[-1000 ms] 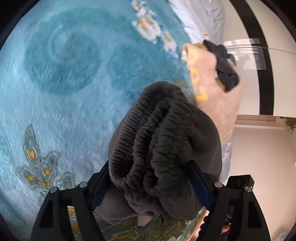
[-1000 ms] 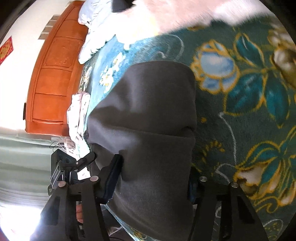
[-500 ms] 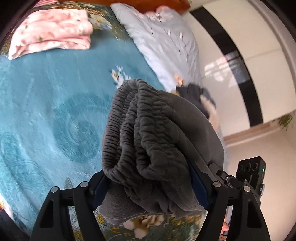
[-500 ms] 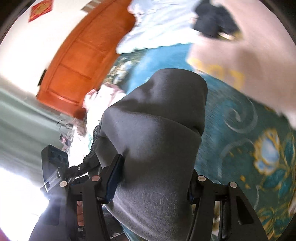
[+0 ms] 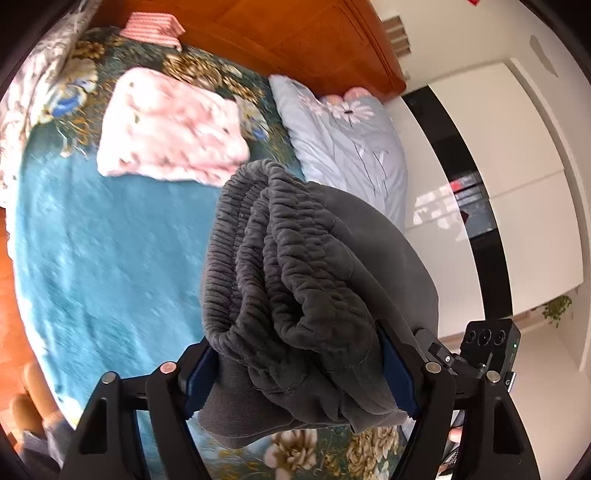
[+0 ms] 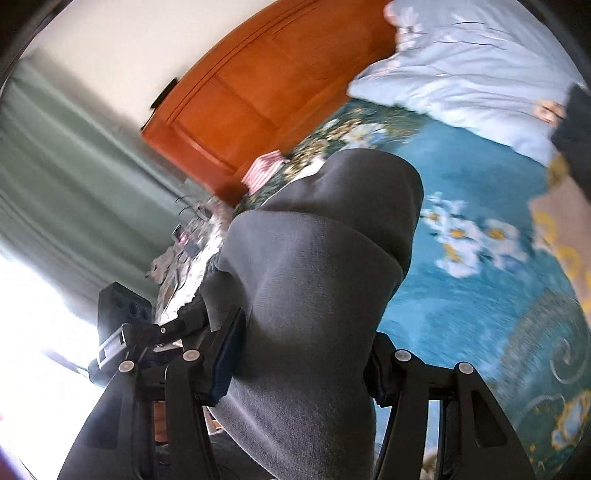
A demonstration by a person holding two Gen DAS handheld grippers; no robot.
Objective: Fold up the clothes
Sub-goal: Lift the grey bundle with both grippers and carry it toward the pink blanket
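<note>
The grey trousers (image 5: 314, 295) are grasped by both grippers and are held up above the bed (image 5: 110, 266). In the left wrist view the bunched elastic waistband is clenched between the blue pads (image 5: 397, 373) of the left gripper (image 5: 301, 373), and the cloth hangs below the fingers. In the right wrist view the smooth folded part of the trousers (image 6: 321, 277) is clamped by the right gripper (image 6: 303, 354) — the fabric fills the whole gap between the jaws. A pink folded garment (image 5: 173, 129) is seen on the bed near the headboard (image 5: 295, 33), and a light blue quilt (image 5: 351, 147) lies just beside it, at the head corner. A beige garment (image 6: 565, 229) lies at the bed edge — it is blurred.
</note>
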